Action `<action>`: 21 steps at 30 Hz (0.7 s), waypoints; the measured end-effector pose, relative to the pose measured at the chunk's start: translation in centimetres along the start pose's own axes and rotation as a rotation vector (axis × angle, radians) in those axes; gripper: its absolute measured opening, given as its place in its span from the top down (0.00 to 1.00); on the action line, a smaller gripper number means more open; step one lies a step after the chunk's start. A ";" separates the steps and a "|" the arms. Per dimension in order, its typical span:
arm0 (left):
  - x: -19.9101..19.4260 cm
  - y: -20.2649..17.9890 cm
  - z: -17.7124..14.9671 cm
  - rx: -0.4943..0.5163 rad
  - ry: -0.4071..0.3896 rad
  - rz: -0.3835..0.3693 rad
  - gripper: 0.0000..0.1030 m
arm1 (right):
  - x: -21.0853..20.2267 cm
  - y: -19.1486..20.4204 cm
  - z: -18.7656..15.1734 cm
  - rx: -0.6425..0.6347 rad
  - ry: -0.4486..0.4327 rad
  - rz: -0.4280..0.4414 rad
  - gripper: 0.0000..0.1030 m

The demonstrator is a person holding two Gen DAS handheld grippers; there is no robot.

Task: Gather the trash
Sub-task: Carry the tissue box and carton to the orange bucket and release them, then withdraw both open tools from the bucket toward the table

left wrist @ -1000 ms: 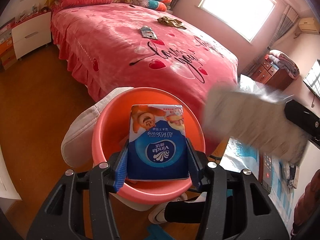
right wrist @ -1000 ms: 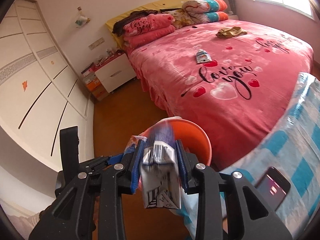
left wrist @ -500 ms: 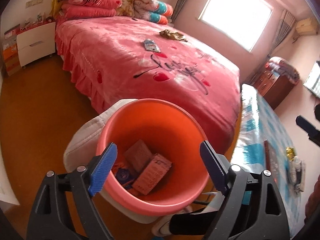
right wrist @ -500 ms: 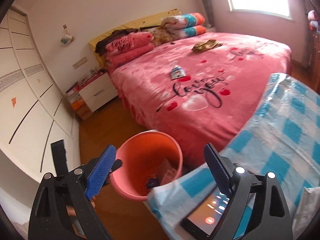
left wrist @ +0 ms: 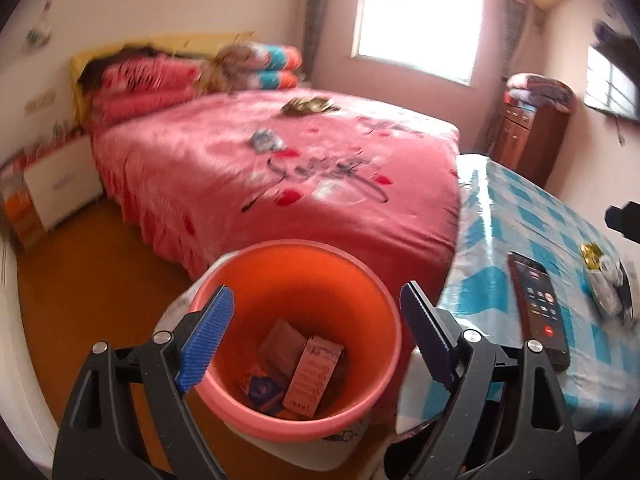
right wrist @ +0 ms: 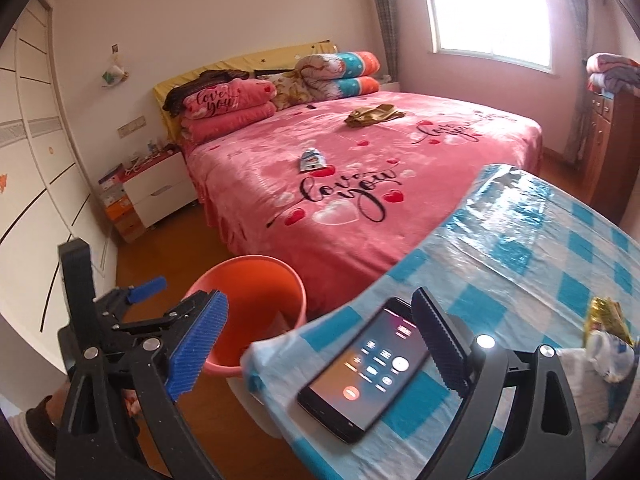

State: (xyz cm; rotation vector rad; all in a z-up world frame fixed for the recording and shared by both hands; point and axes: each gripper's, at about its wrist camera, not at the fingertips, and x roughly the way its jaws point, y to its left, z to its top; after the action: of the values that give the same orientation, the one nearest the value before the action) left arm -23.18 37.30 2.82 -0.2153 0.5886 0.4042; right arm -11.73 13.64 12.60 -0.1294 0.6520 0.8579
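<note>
An orange bucket [left wrist: 296, 276] stands on the floor between the bed and the table; it also shows in the right wrist view [right wrist: 256, 280]. Inside it lie a pink carton [left wrist: 314, 376], a brown packet and a blue tissue pack [left wrist: 260, 390]. My left gripper [left wrist: 316, 336] is open and empty just above the bucket's near rim. My right gripper [right wrist: 320, 340] is open and empty over the table corner. A gold wrapper [right wrist: 606, 316] and white crumpled trash [right wrist: 600, 364] lie on the table at the right. A small packet [right wrist: 312, 160] and a gold wrapper [right wrist: 372, 115] lie on the bed.
A phone [right wrist: 368, 364] with a lit call screen lies on the blue checked tablecloth [right wrist: 540, 248]. The pink bed [right wrist: 360, 192] is behind the bucket. A white nightstand [right wrist: 156, 192] stands at the left, a wooden dresser [right wrist: 608, 140] at the right.
Both grippers opened and dropped the tissue pack and the carton into the bucket. Both then pulled back and tilted up; the right one moved over the table.
</note>
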 end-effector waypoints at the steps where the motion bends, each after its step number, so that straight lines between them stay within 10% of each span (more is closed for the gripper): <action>1: -0.3 -0.6 0.2 0.018 -0.006 -0.015 0.17 | -0.4 -0.3 -0.3 0.004 -0.008 -0.004 0.11; 21: -2.9 -8.1 1.7 0.095 0.001 -0.222 0.13 | -6.8 -5.5 -4.5 0.079 -0.154 -0.130 0.06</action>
State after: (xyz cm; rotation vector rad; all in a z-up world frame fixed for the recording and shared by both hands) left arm -21.06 29.63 6.49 -0.1871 0.5765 0.1609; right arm -13.03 3.95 12.15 -0.0335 0.5259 0.7080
